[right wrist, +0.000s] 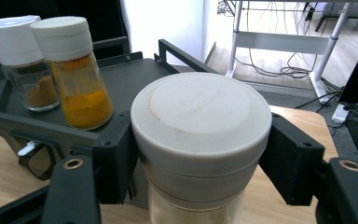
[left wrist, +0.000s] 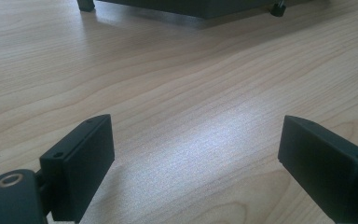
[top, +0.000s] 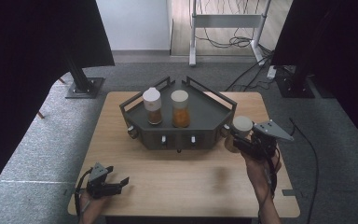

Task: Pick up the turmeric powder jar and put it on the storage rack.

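1. The right gripper had a spice jar clamped between its jaws, raised off the tabletop near its right edge, just beside the right-hand corner of the dark rack.
2. By my read, this was the carry stage: jar picked up, not yet set down, with the rack as the likely destination.
3. Two jars were sitting on the rack's deck, one with brown powder and one with orange powder, side by side toward its left half.
4. From the right gripper view, the black pads pressed on both sides of the held jar just under its pale lid. A firm, clenched grip, jar upright.
5. Next move, as I judge it: lift the jar over the rack's raised rail, bring it down on the free deck to the right of the orange jar, and only then let go. Clipping the rail or nudging the neighbours was the thing to watch.
6. The left gripper lay idle near the front-left corner of the tabletop, jaws spread wide with nothing between them but bare wood.
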Demonstrator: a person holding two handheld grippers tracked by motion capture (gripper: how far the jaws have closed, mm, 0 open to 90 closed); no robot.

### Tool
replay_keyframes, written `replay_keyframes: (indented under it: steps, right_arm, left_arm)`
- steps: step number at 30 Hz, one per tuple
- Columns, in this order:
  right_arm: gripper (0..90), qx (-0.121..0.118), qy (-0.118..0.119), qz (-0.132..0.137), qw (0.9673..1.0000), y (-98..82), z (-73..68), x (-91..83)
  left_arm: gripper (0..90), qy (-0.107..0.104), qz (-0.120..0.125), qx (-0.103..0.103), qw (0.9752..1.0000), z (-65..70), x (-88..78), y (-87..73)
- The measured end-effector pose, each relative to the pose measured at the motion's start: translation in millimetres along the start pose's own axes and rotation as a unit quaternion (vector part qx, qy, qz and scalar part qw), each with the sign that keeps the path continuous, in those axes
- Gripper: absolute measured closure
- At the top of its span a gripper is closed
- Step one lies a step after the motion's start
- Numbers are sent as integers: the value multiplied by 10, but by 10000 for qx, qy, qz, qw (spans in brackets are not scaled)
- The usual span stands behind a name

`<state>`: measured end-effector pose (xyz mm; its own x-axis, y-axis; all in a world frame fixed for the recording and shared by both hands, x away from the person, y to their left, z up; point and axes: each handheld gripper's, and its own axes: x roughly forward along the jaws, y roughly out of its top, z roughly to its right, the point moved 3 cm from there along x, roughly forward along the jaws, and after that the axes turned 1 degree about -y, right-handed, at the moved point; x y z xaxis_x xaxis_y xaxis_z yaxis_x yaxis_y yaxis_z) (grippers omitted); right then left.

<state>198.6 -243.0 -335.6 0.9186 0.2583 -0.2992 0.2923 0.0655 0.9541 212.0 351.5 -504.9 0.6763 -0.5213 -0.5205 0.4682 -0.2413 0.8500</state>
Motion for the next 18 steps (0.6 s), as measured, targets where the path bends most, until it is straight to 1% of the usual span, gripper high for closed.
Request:
replay_keyframes:
  steps: [18]
  right_arm:
    - [330,6,6,55,10000,239,-45,146]
  left_arm:
    - [107,-33,-12,49,10000,0,3,3]
